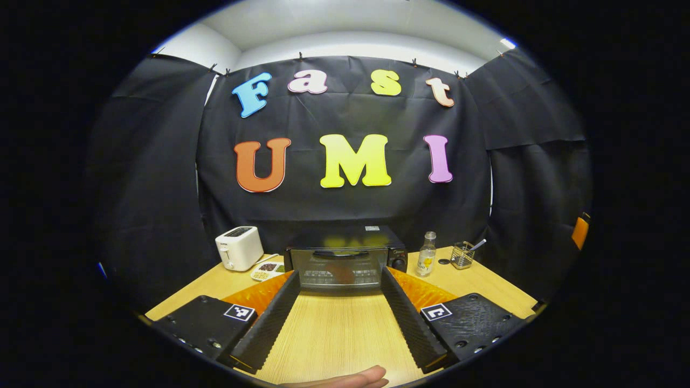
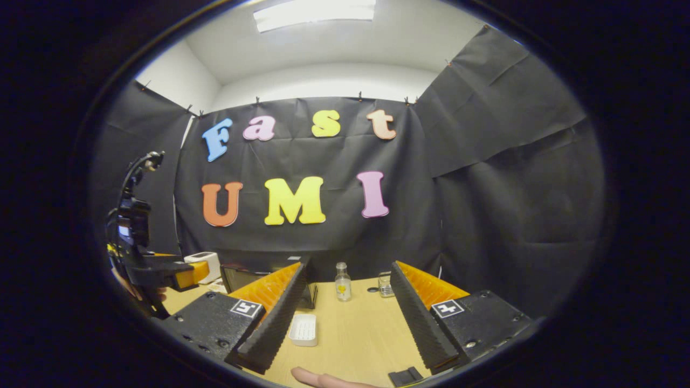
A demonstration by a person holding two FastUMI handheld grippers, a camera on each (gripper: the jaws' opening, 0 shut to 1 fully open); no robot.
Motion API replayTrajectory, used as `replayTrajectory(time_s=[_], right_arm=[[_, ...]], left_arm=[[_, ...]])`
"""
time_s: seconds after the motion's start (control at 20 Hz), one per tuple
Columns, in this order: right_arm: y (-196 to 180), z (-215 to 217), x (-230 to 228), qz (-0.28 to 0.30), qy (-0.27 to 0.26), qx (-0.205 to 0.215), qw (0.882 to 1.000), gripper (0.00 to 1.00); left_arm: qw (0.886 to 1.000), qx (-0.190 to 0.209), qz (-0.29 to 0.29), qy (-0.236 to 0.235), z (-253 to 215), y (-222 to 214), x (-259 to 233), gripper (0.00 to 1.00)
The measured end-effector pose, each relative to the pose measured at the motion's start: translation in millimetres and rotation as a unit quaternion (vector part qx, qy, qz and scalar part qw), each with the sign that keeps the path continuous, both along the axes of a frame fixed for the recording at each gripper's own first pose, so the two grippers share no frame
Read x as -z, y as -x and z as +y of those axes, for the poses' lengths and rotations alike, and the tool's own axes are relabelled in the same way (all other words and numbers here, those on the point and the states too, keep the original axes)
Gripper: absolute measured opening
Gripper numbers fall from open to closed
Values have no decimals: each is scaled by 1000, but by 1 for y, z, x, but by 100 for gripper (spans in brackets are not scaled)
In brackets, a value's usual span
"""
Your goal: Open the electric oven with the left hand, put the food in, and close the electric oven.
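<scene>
The black electric oven (image 1: pixel 345 258) stands at the back of the wooden table (image 1: pixel 334 334) with its glass door shut and its handle (image 1: pixel 339 252) along the top of the door. A small plate of food (image 1: pixel 268 270) lies just left of it. My left gripper (image 1: pixel 340 273) is open and points straight at the oven door, well short of it, with nothing between its fingers. My right gripper (image 2: pixel 347 268) is open and empty too, aimed at the table right of the oven (image 2: pixel 237 277). The left gripper (image 2: pixel 188 275) appears at the left of the right gripper view.
A white toaster (image 1: pixel 239 248) stands left of the oven. To the right are a glass bottle (image 1: pixel 427 254) and a wire basket (image 1: pixel 462 255). A white ridged tray (image 2: pixel 303 329) lies on the table near my right gripper. A person's fingertip (image 1: pixel 350 378) shows at the table's front edge.
</scene>
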State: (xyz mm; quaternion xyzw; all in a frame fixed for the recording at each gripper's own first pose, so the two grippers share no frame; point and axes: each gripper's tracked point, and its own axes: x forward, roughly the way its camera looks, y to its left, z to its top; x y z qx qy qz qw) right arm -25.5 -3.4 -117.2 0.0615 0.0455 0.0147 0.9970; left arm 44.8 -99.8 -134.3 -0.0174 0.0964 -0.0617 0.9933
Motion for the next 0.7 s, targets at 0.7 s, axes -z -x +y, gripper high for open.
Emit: replayTrajectory(time_s=[0.7], right_arm=[[15, -20, -81, -45, 5, 13, 999, 99]], left_arm=[[997, 21, -79, 18, -9, 82, -88, 98]])
